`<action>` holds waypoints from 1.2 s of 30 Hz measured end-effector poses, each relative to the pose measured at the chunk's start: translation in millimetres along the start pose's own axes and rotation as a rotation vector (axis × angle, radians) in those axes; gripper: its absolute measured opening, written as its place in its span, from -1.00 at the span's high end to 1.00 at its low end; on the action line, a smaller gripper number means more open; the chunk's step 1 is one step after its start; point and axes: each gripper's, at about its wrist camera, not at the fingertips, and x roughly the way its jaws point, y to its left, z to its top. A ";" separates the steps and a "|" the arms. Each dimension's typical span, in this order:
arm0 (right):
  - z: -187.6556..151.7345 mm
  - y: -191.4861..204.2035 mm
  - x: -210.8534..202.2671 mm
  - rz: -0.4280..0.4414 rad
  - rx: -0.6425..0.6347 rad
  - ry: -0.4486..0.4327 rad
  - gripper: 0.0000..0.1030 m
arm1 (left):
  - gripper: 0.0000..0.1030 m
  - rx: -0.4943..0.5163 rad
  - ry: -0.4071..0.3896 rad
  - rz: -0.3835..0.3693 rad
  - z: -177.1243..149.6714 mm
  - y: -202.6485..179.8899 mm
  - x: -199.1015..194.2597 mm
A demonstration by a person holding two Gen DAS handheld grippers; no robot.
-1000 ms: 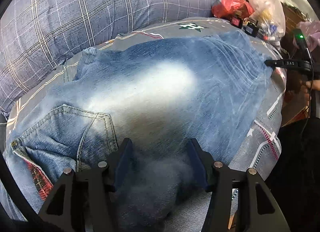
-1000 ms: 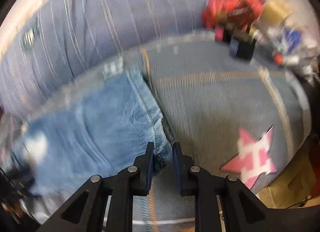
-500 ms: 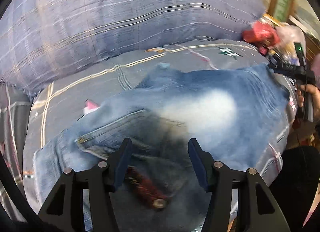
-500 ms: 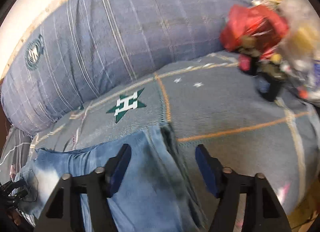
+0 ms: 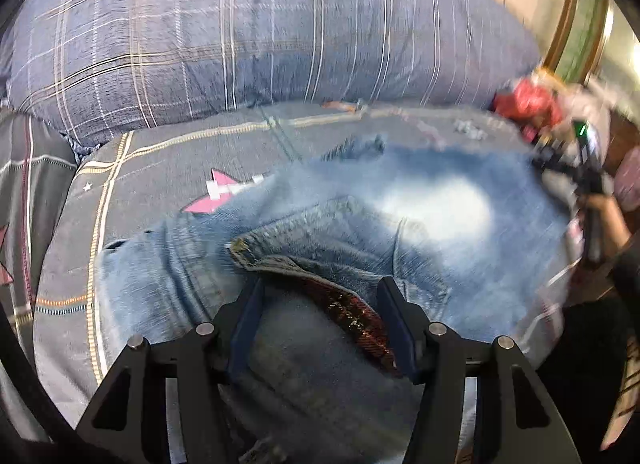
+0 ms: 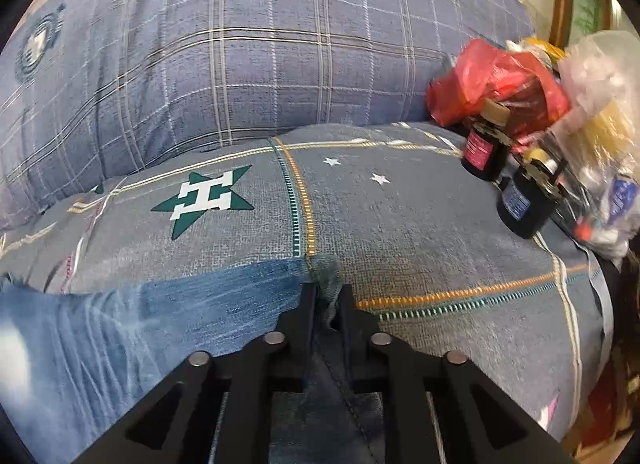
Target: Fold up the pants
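- Step in hand, as I read it: grabbing both ends of the jeans (image 5: 432, 203) for a fold. They lay spread across the grey patterned bedcover (image 6: 420, 223), waistband end toward the left gripper, hem end at the right.
- Left gripper (image 5: 320, 318): jaws stood wide apart, hovering over the waistband w/ its red plaid lining (image 5: 352, 316). Denim lay between the fingers, but the pads weren't pressing it – no hold.
- Right gripper (image 6: 327, 296): jaws closing, only a narrow gap left, w/ a bunched edge of the hem between them. Pads looked tight on the cloth, so prob. gripped.
- Next move, my guess: left needs to drop onto the waistband and pinch all layers there; then both ends lift together so the fold lands square. Thick seams at the pocket (image 5: 320, 232) may need a deep bite.
- Around: big plaid pillow (image 6: 240, 55) right behind the jeans, limits room to carry cloth back.
- Clutter at the right edge: red plastic bag (image 6: 496, 79), two dark bottles (image 6: 524, 199), a clear bag (image 6: 600, 103). Near the hem end, so a wide swing could knock them.
- Left view was blurred; the person's hand (image 5: 604, 215) showed at far right.
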 end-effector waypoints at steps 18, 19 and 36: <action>-122.5 283.3 -182.0 0.827 -0.635 -0.009 -0.57 | -0.18 -0.321 0.123 -0.119 -45.0 75.2 -52.8; -135.4 300.4 -188.6 0.850 -0.695 -0.010 -0.57 | -0.17 -0.343 0.139 -0.135 -45.8 78.9 -44.5; -172.2 394.3 -215.3 0.773 -0.733 -0.295 0.56 | 0.80 -0.191 -0.055 -0.166 29.4 61.5 -65.6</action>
